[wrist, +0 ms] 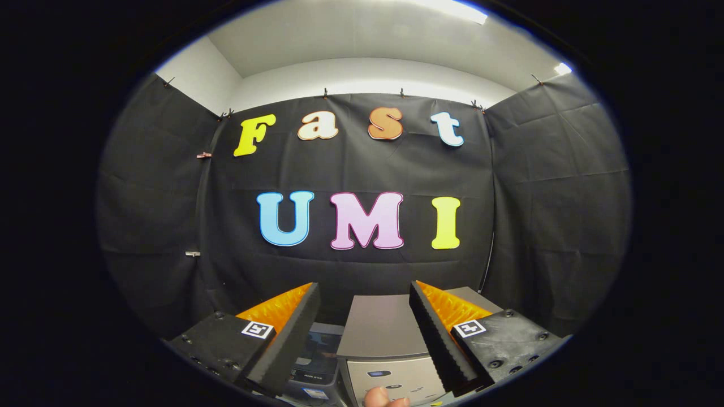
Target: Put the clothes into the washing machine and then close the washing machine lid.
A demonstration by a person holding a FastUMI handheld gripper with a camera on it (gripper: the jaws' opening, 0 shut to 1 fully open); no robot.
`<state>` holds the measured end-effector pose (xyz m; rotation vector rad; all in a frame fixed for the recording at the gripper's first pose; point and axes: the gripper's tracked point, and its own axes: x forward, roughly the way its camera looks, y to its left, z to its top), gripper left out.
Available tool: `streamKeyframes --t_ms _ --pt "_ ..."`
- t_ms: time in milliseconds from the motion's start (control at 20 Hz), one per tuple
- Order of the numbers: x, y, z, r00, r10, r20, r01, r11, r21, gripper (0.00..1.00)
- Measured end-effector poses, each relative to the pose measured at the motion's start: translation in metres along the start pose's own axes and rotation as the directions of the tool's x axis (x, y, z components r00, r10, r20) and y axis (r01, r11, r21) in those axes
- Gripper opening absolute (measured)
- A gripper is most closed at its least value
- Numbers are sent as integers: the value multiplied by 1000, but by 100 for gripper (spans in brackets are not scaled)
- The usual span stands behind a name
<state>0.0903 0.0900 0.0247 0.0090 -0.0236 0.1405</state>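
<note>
Black cloth [362, 169] hangs on three sides of the booth, clipped along its top edge, with a pale wall and ceiling [362, 51] above it and a bright strip of ceiling light [452, 8] higher still. Creases run across the side panels, and a thin dark cable [487, 265] drops down the seam between the back panel and the panel to its right.

Below the back panel stands the washing machine [390, 350] — a grey, box-shaped appliance seen from slightly above. Its flat grey lid [382, 325] lies down on top, closed, and the lighter front face under it carries a small control panel [390, 381]. To the machine's left sits a darker grey unit [314, 356], partly hidden behind one finger; what it is cannot be told.

The gripper [365, 316] is held above and in front of the machine, its two fingers wide apart with nothing between them but the view of the lid. Each finger has a ridged inner face, and each finger mount carries a small square marker [257, 329].

Smallest of all — fingertips of a person's hand [384, 398] show just below the machine's front panel, between the two fingers. No clothes can be made out among these things.
</note>
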Motion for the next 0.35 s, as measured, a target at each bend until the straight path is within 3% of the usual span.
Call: streamKeyframes --t_ms 350 --pt "2 1 -6 1000 1 0 -1 1000 -2 100"
